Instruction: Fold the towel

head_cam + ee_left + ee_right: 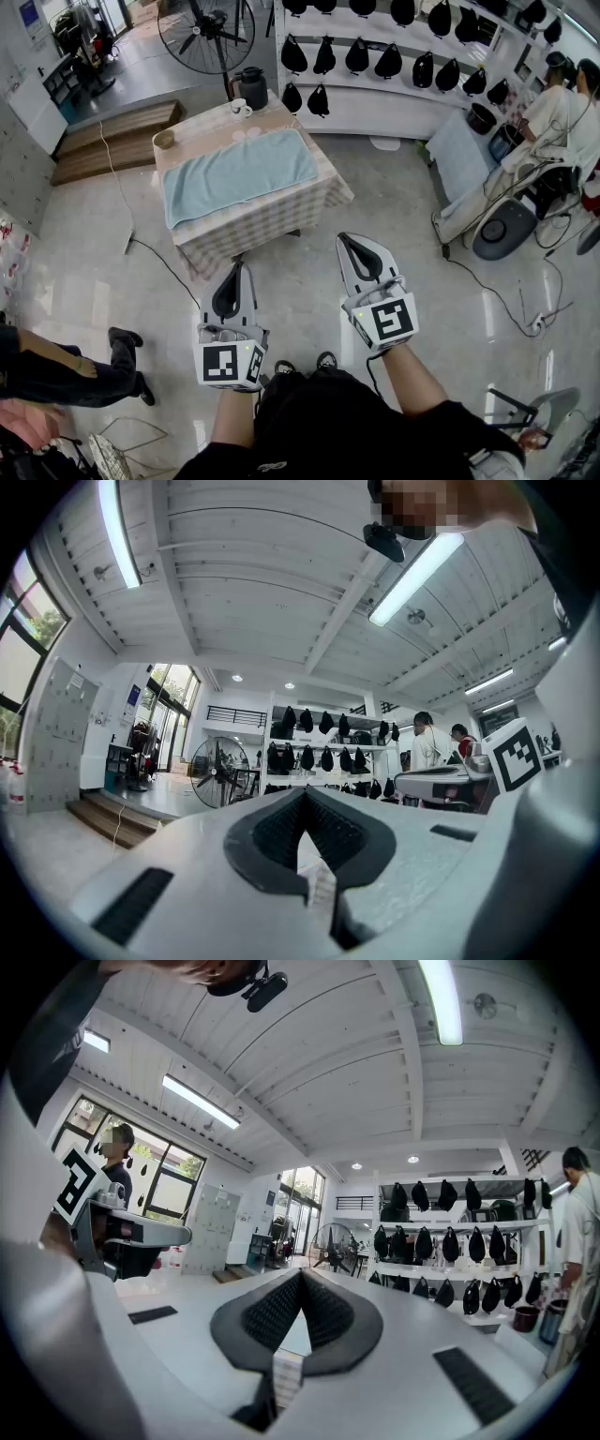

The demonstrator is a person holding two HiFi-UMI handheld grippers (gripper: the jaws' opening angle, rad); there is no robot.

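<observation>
Light-blue towel (239, 175) lies spread flat on the checked bench (281, 217), approx 11 o'clock from both grippers and well apart from them. Left gripper (237, 274) and right gripper (351, 242) point level over the floor, side by side, w/ jaws on both clenched and nothing between. On the bench past the towel: bowl (165, 139) at its 10 o'clock corner, cup (241, 109) and dark jug (251, 87) at 12. Standing fan (206, 33) is beyond the bench, also at 12
</observation>
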